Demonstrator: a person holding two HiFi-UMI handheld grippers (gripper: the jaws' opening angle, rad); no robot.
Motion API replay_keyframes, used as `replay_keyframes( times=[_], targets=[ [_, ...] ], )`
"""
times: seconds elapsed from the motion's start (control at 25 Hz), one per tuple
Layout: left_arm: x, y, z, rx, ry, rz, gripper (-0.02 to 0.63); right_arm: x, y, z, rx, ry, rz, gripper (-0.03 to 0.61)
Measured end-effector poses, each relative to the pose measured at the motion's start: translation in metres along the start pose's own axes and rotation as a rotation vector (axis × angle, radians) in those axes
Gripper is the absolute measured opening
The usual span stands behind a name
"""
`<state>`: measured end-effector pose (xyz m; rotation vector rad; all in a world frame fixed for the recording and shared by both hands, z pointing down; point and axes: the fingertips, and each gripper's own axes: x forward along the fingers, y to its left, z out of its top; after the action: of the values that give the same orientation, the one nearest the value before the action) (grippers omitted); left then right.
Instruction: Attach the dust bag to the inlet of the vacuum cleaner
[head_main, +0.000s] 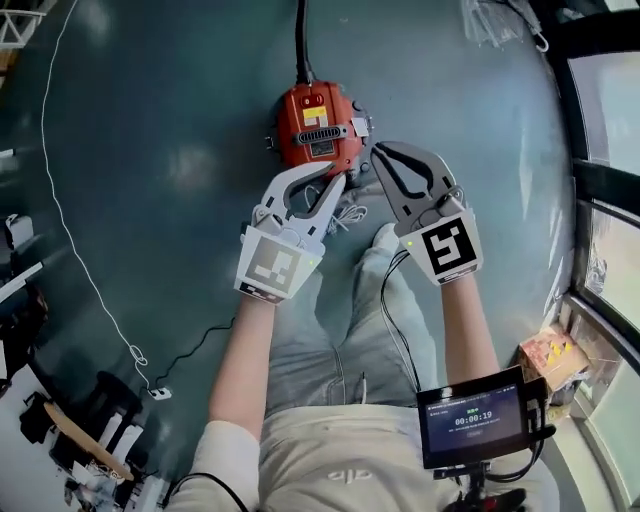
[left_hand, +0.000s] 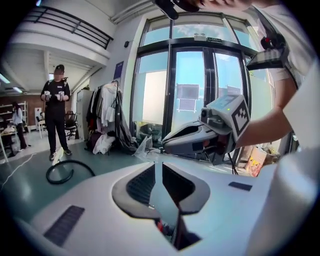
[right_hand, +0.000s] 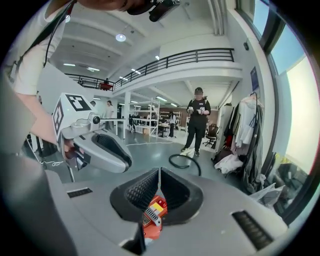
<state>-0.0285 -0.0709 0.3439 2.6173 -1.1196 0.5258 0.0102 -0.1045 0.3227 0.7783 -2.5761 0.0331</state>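
The red vacuum cleaner (head_main: 313, 128) stands on the teal floor ahead of my feet, with a black cord (head_main: 300, 40) leading away from it. A sliver of the vacuum cleaner (right_hand: 152, 216) shows below the right gripper's jaws. I can pick out no separate dust bag in any view. My left gripper (head_main: 335, 182) hangs in the air over the vacuum's near edge, its jaws together but for a thin slit and empty (left_hand: 156, 166). Beside it my right gripper (head_main: 378, 152) is shut with nothing in it (right_hand: 159, 172). Each gripper sees the other alongside.
A black hose coil (left_hand: 67, 171) lies on the floor, and a person (right_hand: 198, 120) stands beyond it. Clothes hang on a rack (left_hand: 107, 115) by the glass doors. A white cable (head_main: 90, 280) runs down the left; a cardboard box (head_main: 550, 355) sits by the window.
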Motion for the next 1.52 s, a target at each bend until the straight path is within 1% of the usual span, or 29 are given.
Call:
replay_keyframes(
  times=[0.04, 0.08, 0.24, 0.32, 0.48, 0.56, 0.6, 0.68, 0.72, 0.8, 0.92, 1.04, 1.2, 1.4, 1.52],
  targets=[
    [-0.007, 0.005, 0.027, 0.023, -0.029, 0.014, 0.034, -0.008, -0.007, 0.024, -0.015, -0.032, -0.019, 0.017],
    [-0.016, 0.007, 0.05, 0.029, -0.056, 0.027, 0.034, -0.017, -0.012, 0.049, -0.031, -0.063, -0.037, 0.017],
    [-0.06, 0.001, 0.135, 0.028, -0.163, 0.066, 0.034, -0.062, -0.019, 0.149, -0.081, -0.165, -0.085, 0.017],
    [-0.082, -0.004, 0.187, 0.071, -0.222, 0.077, 0.034, -0.086, -0.021, 0.202, -0.122, -0.208, -0.107, 0.017],
    [-0.133, -0.005, 0.307, 0.165, -0.381, 0.088, 0.034, -0.133, -0.025, 0.309, -0.216, -0.323, -0.163, 0.017],
    [-0.162, -0.011, 0.361, 0.192, -0.455, 0.081, 0.034, -0.158, -0.022, 0.357, -0.256, -0.367, -0.179, 0.017],
    [-0.174, -0.014, 0.384, 0.21, -0.485, 0.075, 0.034, -0.168, -0.021, 0.377, -0.273, -0.388, -0.181, 0.017],
    [-0.196, -0.019, 0.418, 0.275, -0.527, 0.06, 0.034, -0.185, -0.018, 0.411, -0.303, -0.435, -0.18, 0.017],
    [-0.207, -0.022, 0.432, 0.302, -0.544, 0.053, 0.034, -0.194, -0.017, 0.426, -0.31, -0.457, -0.179, 0.017],
    [-0.229, -0.026, 0.454, 0.327, -0.579, 0.047, 0.034, -0.211, -0.012, 0.451, -0.312, -0.494, -0.172, 0.017],
    [-0.256, -0.033, 0.478, 0.326, -0.62, 0.039, 0.034, -0.235, -0.001, 0.483, -0.299, -0.558, -0.149, 0.017],
    [-0.264, -0.039, 0.493, 0.327, -0.653, 0.022, 0.034, -0.254, 0.002, 0.504, -0.287, -0.627, -0.12, 0.017],
    [-0.263, -0.034, 0.503, 0.33, -0.672, 0.033, 0.034, -0.261, -0.008, 0.517, -0.269, -0.678, -0.133, 0.017],
    [-0.266, -0.028, 0.514, 0.343, -0.677, 0.062, 0.034, -0.262, -0.013, 0.524, -0.278, -0.685, -0.164, 0.017],
    [-0.265, -0.028, 0.518, 0.362, -0.674, 0.065, 0.034, -0.258, -0.014, 0.528, -0.285, -0.679, -0.185, 0.017]
  ],
)
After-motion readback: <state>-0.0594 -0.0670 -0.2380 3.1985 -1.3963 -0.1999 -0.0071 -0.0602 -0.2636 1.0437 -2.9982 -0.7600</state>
